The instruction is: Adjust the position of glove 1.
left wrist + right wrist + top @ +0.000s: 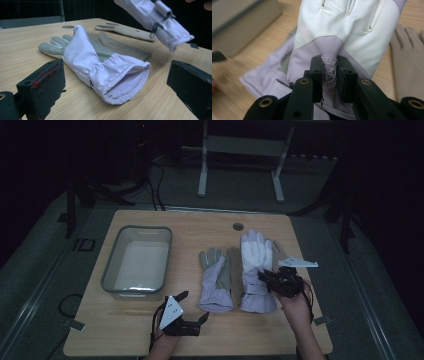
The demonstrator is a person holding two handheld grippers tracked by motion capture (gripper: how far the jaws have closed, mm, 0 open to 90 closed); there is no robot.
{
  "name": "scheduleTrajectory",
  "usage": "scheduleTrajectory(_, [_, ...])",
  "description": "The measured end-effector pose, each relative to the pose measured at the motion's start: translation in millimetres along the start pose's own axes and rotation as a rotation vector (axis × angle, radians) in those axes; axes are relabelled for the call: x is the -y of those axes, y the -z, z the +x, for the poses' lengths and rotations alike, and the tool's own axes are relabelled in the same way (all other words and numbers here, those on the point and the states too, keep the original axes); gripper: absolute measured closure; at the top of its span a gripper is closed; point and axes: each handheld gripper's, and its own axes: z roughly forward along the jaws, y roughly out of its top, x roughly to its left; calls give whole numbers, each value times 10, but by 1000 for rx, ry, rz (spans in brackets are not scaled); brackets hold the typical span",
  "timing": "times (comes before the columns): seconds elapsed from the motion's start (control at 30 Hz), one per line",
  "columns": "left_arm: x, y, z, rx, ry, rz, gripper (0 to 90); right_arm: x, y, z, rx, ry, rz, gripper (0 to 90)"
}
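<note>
A wooden worktop (130,320) carries a grey plastic tub (111,265) at its left, seen with nothing inside it. Just right of the tub, a lilac glove (216,280) lies flat, cuff toward the person. Beside it, a white-backed glove (256,257) is held by the right claw (265,276), whose jaws are clamped on the logo tab at its wrist, the cuff raised off the wood. The left claw (192,306) is kept near the front edge, its jaws spread apart on nothing.
</note>
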Motion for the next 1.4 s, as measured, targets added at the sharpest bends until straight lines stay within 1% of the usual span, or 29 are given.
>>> scheduleTrajectory(0.17, [1, 4, -1, -4, 1, -3, 20, -126, -43, 161, 8, -17, -23, 762])
scheduleTrajectory(0.27, [2, 3, -4, -5, 0, -4, 20, -201, -54, 275, -10, -19, -45, 762])
scheduleTrajectory(0.37, [0, -3, -12, -22, -10, -2, 20, -277, -76, 406, -31, -9, -66, 762])
scheduleTrajectory(0.47, [1, -1, -10, -20, -10, -4, 20, -338, -122, 529, -49, -9, -80, 763])
scheduleTrajectory(0.53, [1, 1, -7, -17, -9, -5, 20, -360, -169, 605, -46, -2, -87, 763])
scheduleTrajectory(0.57, [2, 1, -8, -16, -9, -6, 20, -367, -200, 635, -50, -4, -86, 763])
scheduleTrajectory(0.7, [3, 3, -13, -9, -16, -7, 20, -376, -324, 733, -70, -43, -82, 763])
scheduleTrajectory(0.8, [3, 3, -15, -9, -18, -8, 20, -369, -416, 800, -78, -61, -76, 763])
scheduleTrajectory(0.83, [2, 2, -15, -10, -20, -8, 20, -360, -450, 826, -76, -65, -70, 763])
scheduleTrajectory(0.9, [3, 4, -19, -13, -18, -9, 20, -325, -534, 881, -56, -49, -50, 763])
scheduleTrajectory(1.0, [3, 7, -18, -16, -21, -7, 20, -244, -668, 896, -47, -50, -10, 762])
scheduleTrajectory(1.17, [3, 6, -14, -14, -17, -7, 20, -129, -874, 833, -29, -67, 52, 762])
scheduleTrajectory(1.37, [3, 5, -15, -14, -16, -7, 20, -75, -1084, 772, -16, -69, 105, 755])
scheduleTrajectory(1.4, [3, 5, -15, -14, -16, -7, 20, -75, -1084, 772, -16, -69, 105, 755])
